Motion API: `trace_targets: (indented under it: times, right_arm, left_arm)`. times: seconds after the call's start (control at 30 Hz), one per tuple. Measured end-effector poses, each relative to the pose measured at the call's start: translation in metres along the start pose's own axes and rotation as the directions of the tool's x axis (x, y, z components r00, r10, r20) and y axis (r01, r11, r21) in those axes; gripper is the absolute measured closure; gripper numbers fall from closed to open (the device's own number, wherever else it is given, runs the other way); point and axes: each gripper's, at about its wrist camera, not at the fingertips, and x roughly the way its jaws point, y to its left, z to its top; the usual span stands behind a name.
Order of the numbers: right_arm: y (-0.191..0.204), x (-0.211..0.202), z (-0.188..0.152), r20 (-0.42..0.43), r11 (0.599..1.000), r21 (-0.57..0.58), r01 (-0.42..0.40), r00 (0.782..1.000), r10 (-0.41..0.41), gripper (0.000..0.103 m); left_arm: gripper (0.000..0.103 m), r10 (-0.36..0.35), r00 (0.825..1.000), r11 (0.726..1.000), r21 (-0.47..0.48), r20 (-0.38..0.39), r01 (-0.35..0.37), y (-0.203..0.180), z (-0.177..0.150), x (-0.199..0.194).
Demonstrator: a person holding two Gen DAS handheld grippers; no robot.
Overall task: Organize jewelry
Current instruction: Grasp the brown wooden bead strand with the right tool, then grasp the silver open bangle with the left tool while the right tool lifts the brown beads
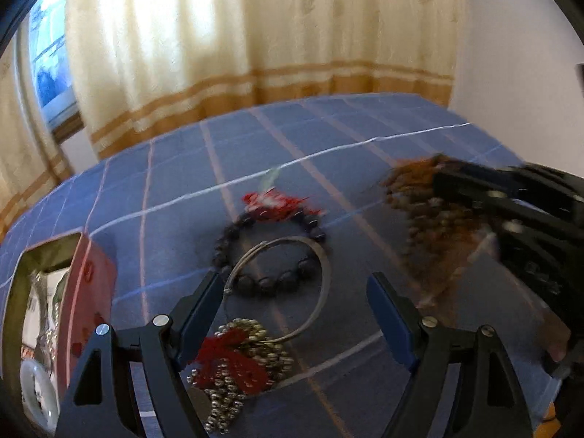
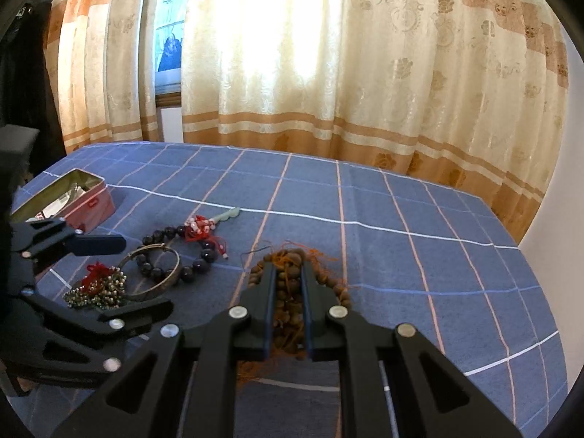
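My right gripper [image 2: 288, 273] is shut on a brown bead necklace with orange threads [image 2: 288, 292], held above the blue checked cloth; it shows blurred in the left wrist view [image 1: 434, 211]. My left gripper [image 1: 295, 292] is open and empty over a silver bangle [image 1: 321, 284], a dark bead bracelet with a red tassel [image 1: 270, 281] and a silver bell cluster with a red knot [image 1: 237, 357]. In the right wrist view the left gripper [image 2: 127, 273] stands beside the same bangle [image 2: 171, 273], bracelet [image 2: 193, 266] and bell cluster [image 2: 98, 288].
A pink tin box [image 1: 87, 292] stands open at the left with jewelry inside; it also shows in the right wrist view [image 2: 87, 204]. A pale green pendant [image 2: 228, 215] lies by the tassel. Curtains and a window are behind the table [image 2: 401, 255].
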Motion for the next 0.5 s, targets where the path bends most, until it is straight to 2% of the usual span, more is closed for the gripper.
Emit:
trace_targets:
  times: [0.2,0.4,0.5]
  right_arm:
    - [0.005,0.002,0.0,-0.008,1.0,-0.012,-0.001,1.0,0.0,0.088]
    - [0.005,0.002,0.0,-0.005,1.0,-0.007,-0.005,1.0,0.005,0.088]
    - [0.004,0.001,0.0,0.0,1.0,0.002,-0.011,1.0,0.011,0.088]
  left_arm:
    - [0.022,-0.021,0.998,0.998,-0.063,0.055,0.024,0.009,-0.001,-0.009]
    - [0.022,-0.006,0.997,0.999,-0.042,-0.079,0.002,0.005,0.0,0.018]
    - [0.022,-0.004,0.996,1.0,-0.031,-0.09,0.002,0.003,-0.001,0.02]
